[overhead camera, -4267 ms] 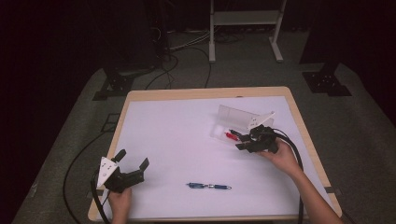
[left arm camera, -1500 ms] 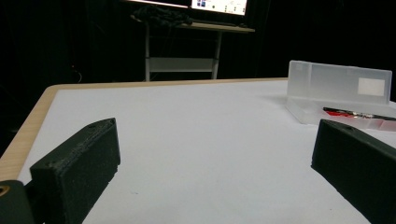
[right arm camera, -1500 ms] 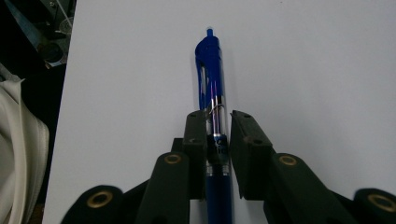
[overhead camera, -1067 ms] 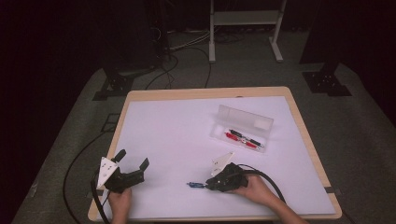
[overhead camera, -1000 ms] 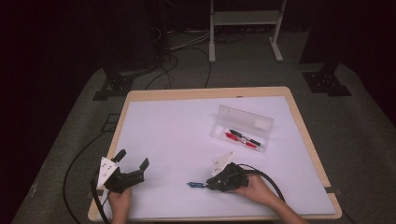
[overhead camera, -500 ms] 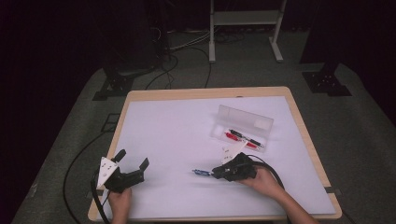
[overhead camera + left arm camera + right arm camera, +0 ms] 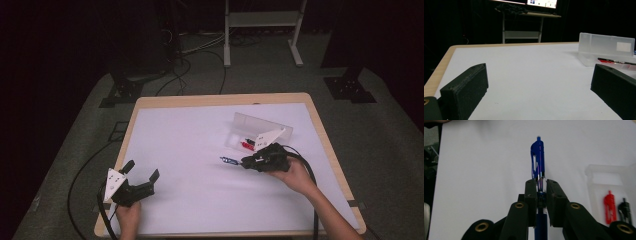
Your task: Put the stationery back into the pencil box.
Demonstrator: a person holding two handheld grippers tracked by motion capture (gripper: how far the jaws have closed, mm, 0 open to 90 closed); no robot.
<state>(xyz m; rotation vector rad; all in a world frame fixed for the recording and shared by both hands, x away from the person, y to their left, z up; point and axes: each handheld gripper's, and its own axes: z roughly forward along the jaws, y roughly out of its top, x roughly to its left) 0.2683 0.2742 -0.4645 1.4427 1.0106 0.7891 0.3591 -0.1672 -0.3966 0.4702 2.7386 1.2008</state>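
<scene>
The table (image 7: pixel 175 150) was seen from above and from the person's side, the whole top taken in at a distance. The left gripper view was set low — just above the surface, looking level across it toward the clear case (image 7: pixel 606 48). The right gripper view was pointed steeply down, close over the sheet — the same case (image 7: pixel 609 195) was caught at its right edge.

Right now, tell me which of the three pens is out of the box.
The blue pen: it is clamped in the right hand-held gripper, while the red pen and black pen lie in the clear box.
</scene>
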